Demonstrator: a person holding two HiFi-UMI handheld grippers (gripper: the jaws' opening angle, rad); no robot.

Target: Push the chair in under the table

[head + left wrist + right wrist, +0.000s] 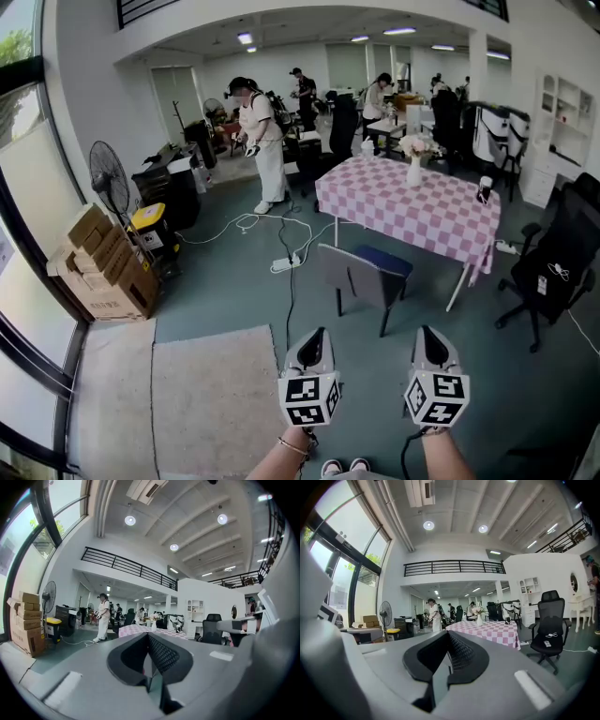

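Observation:
The chair (361, 277), with a grey back and a blue seat, stands on the floor in the head view, its seat facing the table (412, 202) with the pink checked cloth. It sits just outside the table's near left corner. My left gripper (314, 336) and right gripper (428, 333) are both held side by side, level, short of the chair's back and apart from it. Both are shut with nothing between the jaws. The left gripper view shows the shut left gripper (150, 660) and the table (136, 630) far off. In the right gripper view the right gripper (446, 660) is shut and the table (490, 631) lies ahead.
A black office chair (553, 262) stands right of the table. Cardboard boxes (103, 267) and a fan (111, 183) line the left window. A power strip with cables (284, 264) lies on the floor left of the chair. A rug (216, 398) is near left. A person in white (262, 141) stands beyond.

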